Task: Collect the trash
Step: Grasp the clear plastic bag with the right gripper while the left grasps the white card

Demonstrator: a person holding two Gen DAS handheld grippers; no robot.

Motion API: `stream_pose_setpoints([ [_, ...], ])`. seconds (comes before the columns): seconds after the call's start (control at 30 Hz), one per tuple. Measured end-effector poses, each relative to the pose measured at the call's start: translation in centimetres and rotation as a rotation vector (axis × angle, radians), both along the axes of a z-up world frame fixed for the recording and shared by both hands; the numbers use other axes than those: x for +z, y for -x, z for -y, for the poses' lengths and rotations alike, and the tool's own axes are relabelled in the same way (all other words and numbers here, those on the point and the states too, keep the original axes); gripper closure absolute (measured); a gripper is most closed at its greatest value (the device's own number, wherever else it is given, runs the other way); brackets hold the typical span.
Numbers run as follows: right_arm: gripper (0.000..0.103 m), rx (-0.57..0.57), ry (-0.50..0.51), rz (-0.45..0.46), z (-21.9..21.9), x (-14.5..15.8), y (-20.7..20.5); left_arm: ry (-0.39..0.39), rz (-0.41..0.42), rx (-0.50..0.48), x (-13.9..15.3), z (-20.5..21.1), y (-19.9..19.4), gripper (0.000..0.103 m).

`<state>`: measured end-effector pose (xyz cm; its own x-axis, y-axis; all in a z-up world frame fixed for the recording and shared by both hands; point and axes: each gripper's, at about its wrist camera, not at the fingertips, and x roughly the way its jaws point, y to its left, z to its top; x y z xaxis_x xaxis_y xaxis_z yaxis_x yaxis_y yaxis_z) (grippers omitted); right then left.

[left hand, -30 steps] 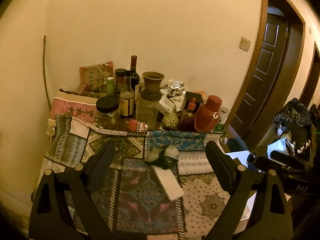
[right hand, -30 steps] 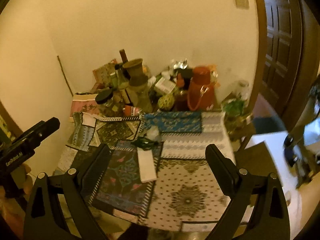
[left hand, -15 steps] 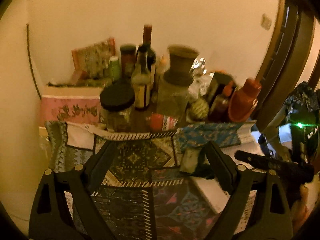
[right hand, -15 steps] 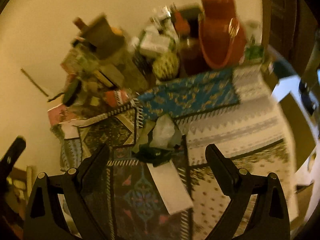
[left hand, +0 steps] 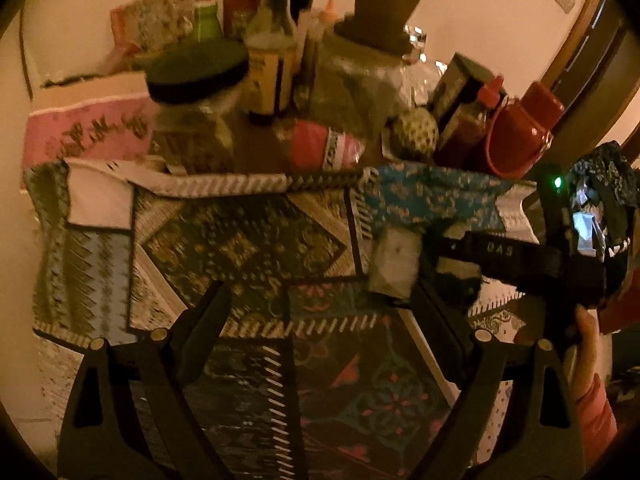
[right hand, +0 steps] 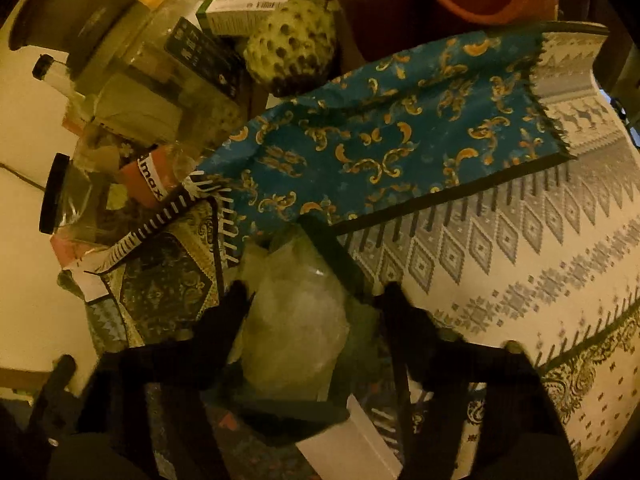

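Crumpled clear plastic trash [right hand: 296, 320] sits between the closing right tool [right hand: 316, 300] (left tool [left hand: 320, 312] released); pinch centrally.

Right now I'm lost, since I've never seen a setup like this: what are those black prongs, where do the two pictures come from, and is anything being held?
No robot here: a person carries a handheld claw in each hand, with a wide-angle camera looking along its two prongs.

The left camera shows the left claw open over the patterned tablecloth, holding nothing. The right claw reaches in from the right side, and a finger and sleeve show at its handle.

The right camera shows the right claw closing around a crumpled clear plastic wrapper, the trash, which lies between its prongs; whether they already press on it is unclear.

Jars, bottles, a red flask and a bumpy green fruit crowd the table's back.
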<state>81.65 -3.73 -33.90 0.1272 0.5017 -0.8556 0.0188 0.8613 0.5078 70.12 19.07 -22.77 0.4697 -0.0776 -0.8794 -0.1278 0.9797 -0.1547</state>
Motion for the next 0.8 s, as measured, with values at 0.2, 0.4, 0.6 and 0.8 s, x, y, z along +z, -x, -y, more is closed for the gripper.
stream_pose_setpoints([
  [0.2,0.074,0.037,-0.052,0.039,1.0,1.3,0.5,-0.003,-0.062,-0.011,-2.2,2.5,-0.7,0.011],
  [0.4,0.077,-0.022,0.034,0.144,6.2,4.2,2.4,0.037,-0.131,-0.041,-4.6,6.5,-1.2,0.011],
  [0.6,0.078,-0.074,0.196,0.237,11.3,6.1,5.1,0.037,-0.203,-0.045,-7.6,11.2,-1.2,0.011],
  [0.8,0.078,-0.110,0.230,0.241,15.8,6.8,7.3,-0.021,-0.209,-0.004,-9.0,14.9,-0.6,0.012],
])
